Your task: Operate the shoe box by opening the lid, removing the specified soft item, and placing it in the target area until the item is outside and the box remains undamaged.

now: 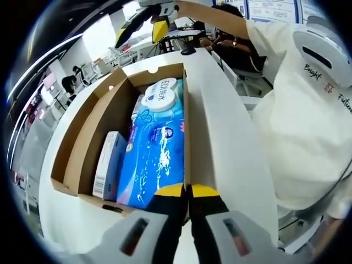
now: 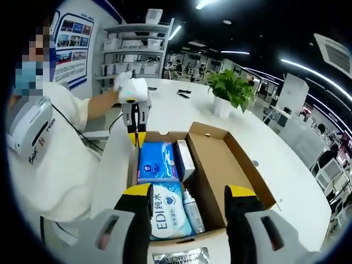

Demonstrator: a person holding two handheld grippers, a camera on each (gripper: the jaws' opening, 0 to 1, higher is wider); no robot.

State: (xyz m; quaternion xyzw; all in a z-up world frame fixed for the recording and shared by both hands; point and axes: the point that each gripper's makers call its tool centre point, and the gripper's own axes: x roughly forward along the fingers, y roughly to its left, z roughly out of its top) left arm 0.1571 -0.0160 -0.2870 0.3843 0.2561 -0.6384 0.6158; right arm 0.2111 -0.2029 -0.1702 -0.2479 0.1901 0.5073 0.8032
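Currently, jaws first:
Left gripper (image 1: 188,193): its yellow-tipped jaws are pressed together at the near rim of the shoe box (image 1: 88,137), with nothing seen between them.
Right gripper (image 2: 188,206): its jaws are spread wide and empty, hovering over the opposite end of the box, above the wipes' white flip cap.
Step in hand: the lid (image 2: 220,159) is already folded open to the side, so removal of the soft item is judged to be under way, with no grasp made yet.
Soft item: the blue wet-wipes pack (image 1: 157,148) is taken to be it; it lies flat inside the box, between the white side wall and the smaller cartons.
Next move: the spread jaws would need to be lowered over one end of the pack and closed on its pliable wrapper, clear of the cardboard wall.
Box contents: beside the wipes are a small white carton (image 1: 107,165) and a slim bottle (image 2: 192,212).
Support: the box rests on a white table (image 2: 286,165); a potted plant (image 2: 232,91) is set well beyond it.
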